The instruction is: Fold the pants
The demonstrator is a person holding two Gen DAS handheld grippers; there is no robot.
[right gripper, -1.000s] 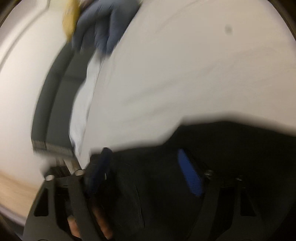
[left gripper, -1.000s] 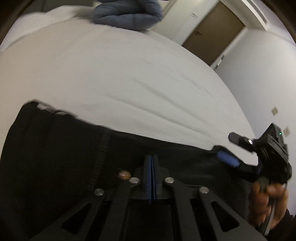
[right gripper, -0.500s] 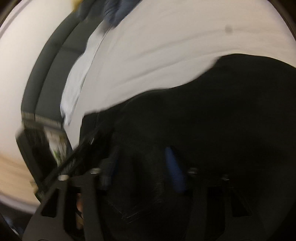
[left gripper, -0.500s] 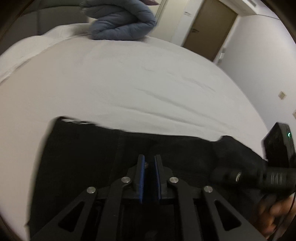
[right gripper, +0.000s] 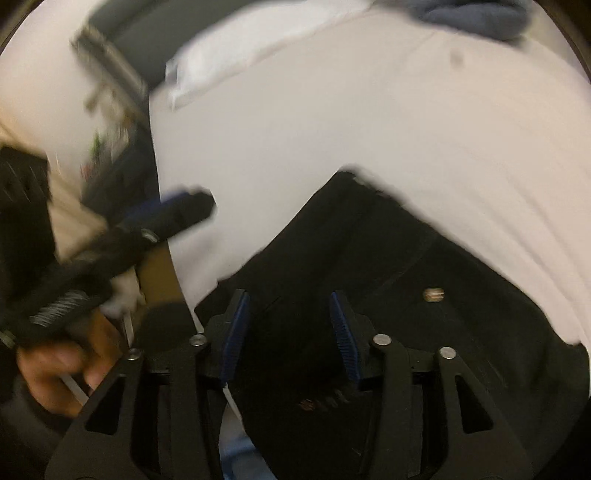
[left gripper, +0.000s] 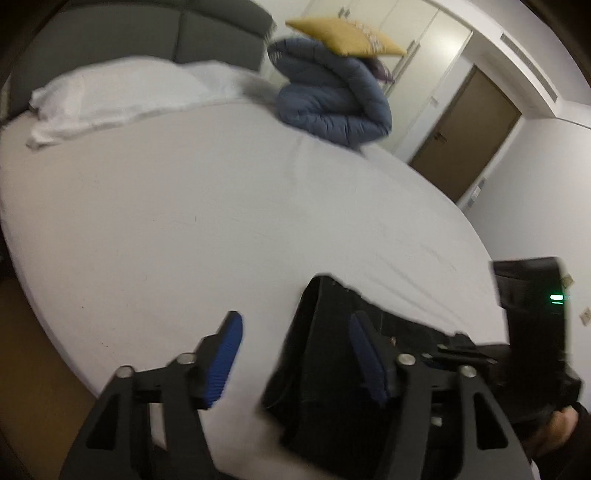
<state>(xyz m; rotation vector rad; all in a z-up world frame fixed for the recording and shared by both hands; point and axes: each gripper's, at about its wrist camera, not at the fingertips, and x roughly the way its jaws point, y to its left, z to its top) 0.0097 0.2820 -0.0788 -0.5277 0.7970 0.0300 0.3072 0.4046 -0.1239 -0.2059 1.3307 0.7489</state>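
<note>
Gripper (right gripper: 290,328) over black rumpled pants (right gripper: 424,295)

Right gripper (right gripper: 290,328) hung over the black pants (right gripper: 406,295), blue pads (right gripper: 343,328) apart after the jaws had just been opening; dark fabric sat between them, no visible pinch. Pants lay on the white bed (right gripper: 332,129), metal button (right gripper: 433,294) facing up. Left gripper (right gripper: 162,216) was at frame left, blurred, gripped by a hand (right gripper: 55,373). Blue duvet (right gripper: 469,14) at the top edge, white pillow (right gripper: 221,62) near the headboard.
</note>
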